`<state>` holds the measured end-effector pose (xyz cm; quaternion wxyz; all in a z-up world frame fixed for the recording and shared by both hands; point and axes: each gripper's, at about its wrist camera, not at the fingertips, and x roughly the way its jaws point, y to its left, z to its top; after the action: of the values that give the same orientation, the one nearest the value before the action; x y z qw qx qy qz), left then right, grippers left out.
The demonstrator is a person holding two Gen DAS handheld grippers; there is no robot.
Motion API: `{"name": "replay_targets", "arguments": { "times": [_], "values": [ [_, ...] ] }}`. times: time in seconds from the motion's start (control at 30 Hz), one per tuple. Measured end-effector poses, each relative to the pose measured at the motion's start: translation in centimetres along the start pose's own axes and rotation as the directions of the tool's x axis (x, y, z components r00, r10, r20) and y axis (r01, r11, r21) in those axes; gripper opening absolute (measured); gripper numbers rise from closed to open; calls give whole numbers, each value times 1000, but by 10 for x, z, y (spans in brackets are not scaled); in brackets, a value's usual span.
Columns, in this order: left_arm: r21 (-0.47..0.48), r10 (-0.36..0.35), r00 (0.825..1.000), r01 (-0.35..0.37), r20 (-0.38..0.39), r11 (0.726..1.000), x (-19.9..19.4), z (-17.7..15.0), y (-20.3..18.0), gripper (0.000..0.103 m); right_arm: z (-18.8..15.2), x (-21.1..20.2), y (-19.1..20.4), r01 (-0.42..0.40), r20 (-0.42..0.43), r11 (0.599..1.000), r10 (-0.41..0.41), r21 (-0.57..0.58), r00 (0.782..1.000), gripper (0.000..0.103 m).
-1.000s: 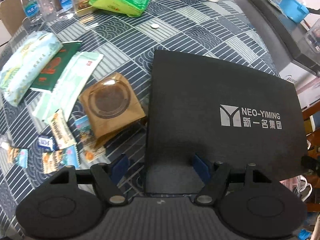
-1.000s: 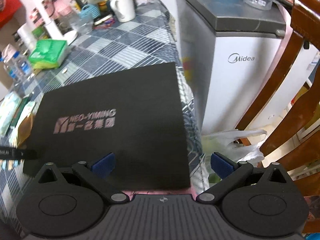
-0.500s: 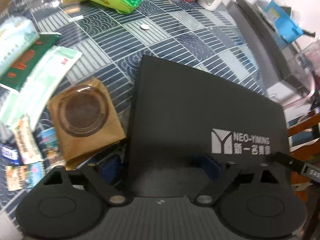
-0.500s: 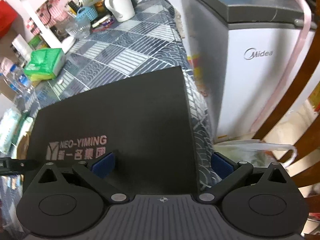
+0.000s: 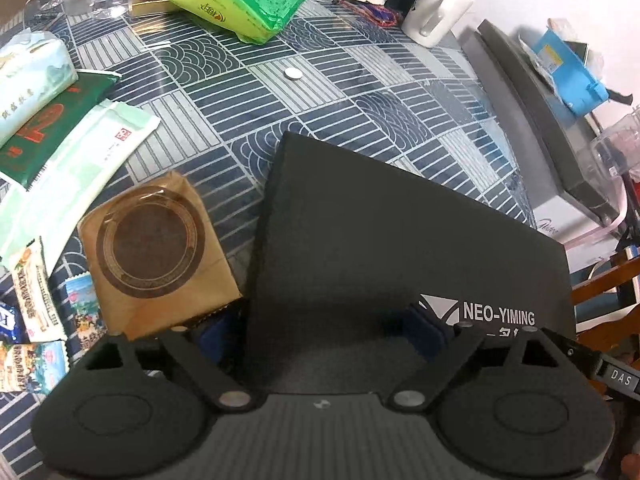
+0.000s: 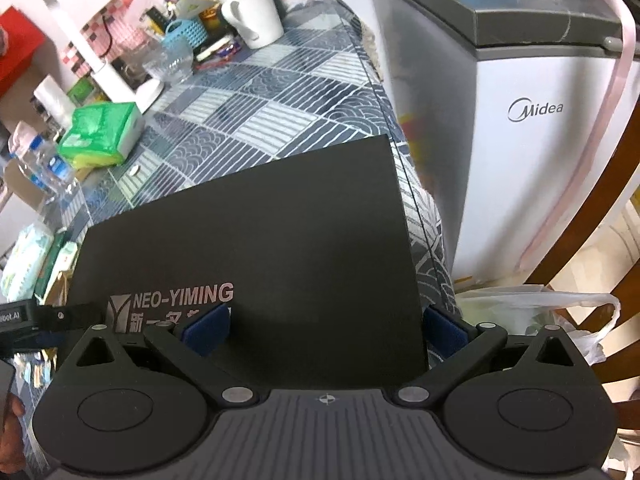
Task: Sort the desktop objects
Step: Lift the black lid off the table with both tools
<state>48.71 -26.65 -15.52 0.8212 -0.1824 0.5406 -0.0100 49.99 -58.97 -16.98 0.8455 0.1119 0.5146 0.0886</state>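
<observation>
Black box [image 5: 400, 248] with silver NEO-YIMING lettering lies flat at the counter's [image 5: 248, 92] right edge, one corner near the overhang. Left gripper [image 5: 320, 330] and right gripper [image 6: 326, 330] are both spread wide, each straddling a near corner, pads not pressing. Best to close evenly on both sides before lifting. Matte, rigid, sharp-edged lid; beside it a creased brown paper packet [image 5: 156, 252].
</observation>
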Motion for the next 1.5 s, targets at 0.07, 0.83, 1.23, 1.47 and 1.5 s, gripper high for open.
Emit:
{"name": "replay_targets", "arguments": {
  "times": [0.07, 0.83, 1.23, 1.47, 1.5],
  "values": [
    [6, 12, 1000, -12, -8, 1000, -2, -2, -1, 103, -3, -4, 4, 11, 0, 1000, -11, -24, 1000, 103],
    [19, 63, 998, -63, -10, 998, -85, -61, -26, 103, -58, -107, 13, -38, 28, 998, 40, -54, 999, 103],
    [-7, 39, 998, -39, 44, 999, -158, -108, -37, 103, -87, -189, 22, -41, 96, 993, 52, -114, 994, 103],
    [-23, 29, 997, -28, 66, 999, -199, -147, -39, 103, -114, -236, 24, -43, 124, 988, 61, -145, 990, 103],
    [-25, 28, 997, -26, 70, 999, -205, -153, -39, 103, -118, -242, 24, -43, 127, 988, 63, -150, 990, 103]
  ]
}}
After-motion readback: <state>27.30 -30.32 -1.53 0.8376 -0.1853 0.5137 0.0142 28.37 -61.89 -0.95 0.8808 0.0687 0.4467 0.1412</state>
